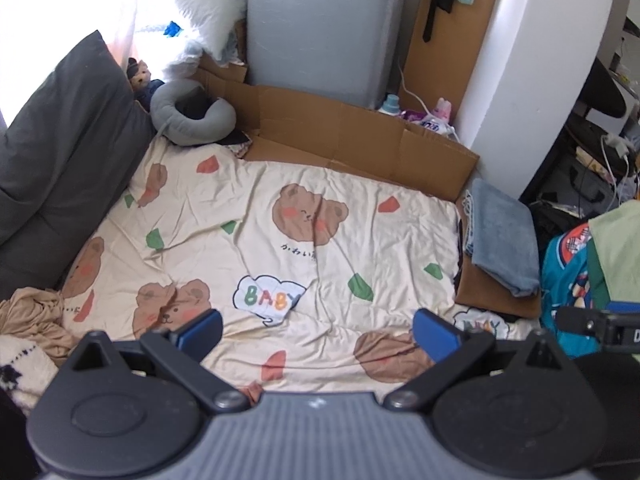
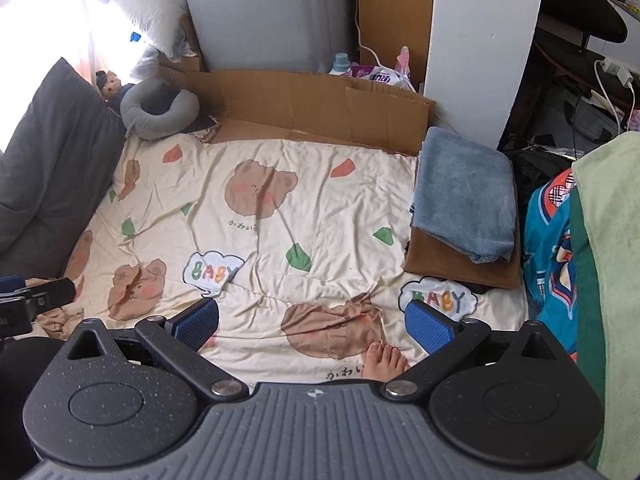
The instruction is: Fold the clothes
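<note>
Both tools are idle above the bed: the left hand-held gripper (image 1: 318,330) and the right hand-held gripper (image 2: 312,320) each have their blue pads spread wide with nothing between them, hovering over the bear-print sheet (image 1: 280,184). The middle of the sheet is bare, so the step in hand is judged to be fetching the next garment. Finished work sits at the sheet's right edge: a folded blue-grey item (image 2: 466,196) lies on top of a folded brown item (image 2: 460,270), well apart from either tool. Unfolded stock is in two places: a crumpled beige garment (image 1: 34,318) at the near-left corner of the sheet, just beside the left tool, and a heap at the right holding a teal printed garment (image 2: 550,240) and a pale green garment (image 2: 612,248). Procedure: take the beige garment first (it is the nearest loose piece). Pinch a single layer at a hem or shoulder seam, not a bunched wad, so it opens as it lifts. Bring the second tool to the matching corner before lifting. Lay it flat on the bare centre, clear of the folded stack and of the person's toes (image 2: 386,360) at the near edge. Smooth out wrinkles before the first fold; the sheet itself is creased and may drag along with the cloth.
</note>
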The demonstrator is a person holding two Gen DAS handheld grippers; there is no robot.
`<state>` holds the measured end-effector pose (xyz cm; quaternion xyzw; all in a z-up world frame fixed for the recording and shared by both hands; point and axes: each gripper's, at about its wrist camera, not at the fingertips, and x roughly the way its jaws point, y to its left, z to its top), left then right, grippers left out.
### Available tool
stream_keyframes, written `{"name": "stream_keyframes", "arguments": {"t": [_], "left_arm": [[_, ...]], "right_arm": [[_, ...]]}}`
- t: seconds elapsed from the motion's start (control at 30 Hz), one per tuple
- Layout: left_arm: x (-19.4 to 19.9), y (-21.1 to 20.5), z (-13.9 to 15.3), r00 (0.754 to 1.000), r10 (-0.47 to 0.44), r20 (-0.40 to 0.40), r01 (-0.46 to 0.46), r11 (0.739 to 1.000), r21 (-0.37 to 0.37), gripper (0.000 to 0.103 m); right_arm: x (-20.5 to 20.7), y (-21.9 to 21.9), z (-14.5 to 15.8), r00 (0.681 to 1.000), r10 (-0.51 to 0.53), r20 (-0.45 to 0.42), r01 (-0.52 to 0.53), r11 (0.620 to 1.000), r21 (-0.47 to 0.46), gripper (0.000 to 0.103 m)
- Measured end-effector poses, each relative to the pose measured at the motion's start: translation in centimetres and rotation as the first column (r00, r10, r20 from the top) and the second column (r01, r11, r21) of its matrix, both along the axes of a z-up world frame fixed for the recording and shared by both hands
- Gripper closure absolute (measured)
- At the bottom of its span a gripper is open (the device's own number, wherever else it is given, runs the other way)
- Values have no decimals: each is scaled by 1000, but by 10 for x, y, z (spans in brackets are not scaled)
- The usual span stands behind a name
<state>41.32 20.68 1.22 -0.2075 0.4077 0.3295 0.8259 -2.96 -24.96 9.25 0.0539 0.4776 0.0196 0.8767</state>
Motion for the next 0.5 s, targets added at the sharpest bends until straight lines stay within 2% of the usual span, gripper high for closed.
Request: {"name": "stream_keyframes", "arguments": {"t": [0.17,0.5], "left_arm": [[3,0,-2,1000,7,6,-7,1000,-26,2],[5,-3,-1,1000,7,-25,-6,1000,19,2]], "right_arm": [[3,-3,-1,1000,1,-13,-1,1000,14,1],[6,-2,-3,1000,10,-26,-9,1000,26,1]]}}
